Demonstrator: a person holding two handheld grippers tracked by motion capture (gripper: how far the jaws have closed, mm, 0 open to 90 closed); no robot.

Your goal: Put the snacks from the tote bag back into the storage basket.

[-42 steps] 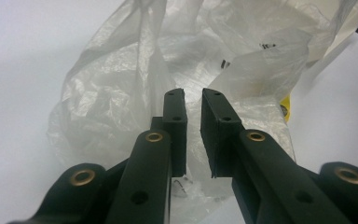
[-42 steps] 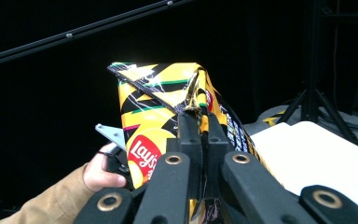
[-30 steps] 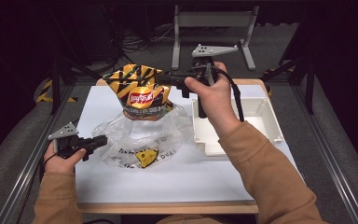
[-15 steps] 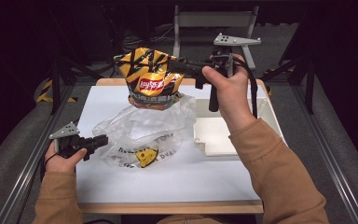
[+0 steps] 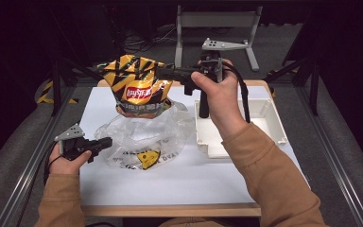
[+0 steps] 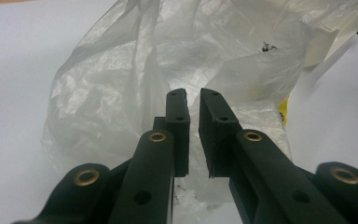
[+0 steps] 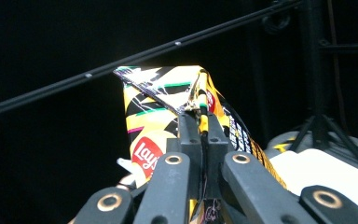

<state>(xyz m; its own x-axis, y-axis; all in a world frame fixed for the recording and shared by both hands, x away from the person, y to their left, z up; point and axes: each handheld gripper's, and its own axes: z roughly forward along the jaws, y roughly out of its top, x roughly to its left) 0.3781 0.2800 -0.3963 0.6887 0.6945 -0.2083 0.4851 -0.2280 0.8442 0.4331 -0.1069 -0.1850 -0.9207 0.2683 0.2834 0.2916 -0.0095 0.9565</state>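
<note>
A yellow and black Lay's chips bag (image 5: pixel 139 92) hangs in the air above a crumpled clear plastic bag (image 5: pixel 142 135), its bottom edge still at the bag's mouth. My right gripper (image 5: pixel 158 71) is shut on the chips bag's top corner; in the right gripper view the jaws (image 7: pixel 200 116) pinch the foil seam of the chips bag (image 7: pixel 154 126). My left gripper (image 5: pixel 108 142) lies low at the plastic bag's left edge. Its jaws (image 6: pixel 193 100) have just been closing to a narrow slit, with film of the plastic bag (image 6: pixel 121 84) in it.
A white tray (image 5: pixel 260 118) stands on the white table (image 5: pixel 179 184) to the right of the plastic bag. A small yellow item (image 5: pixel 146 158) lies inside the plastic bag near its front. A metal stand (image 5: pixel 217 21) rises behind the table.
My right gripper has lifted the chips bag up and away, out of the plastic bag's mouth. The left gripper has stayed at the bag's edge.
</note>
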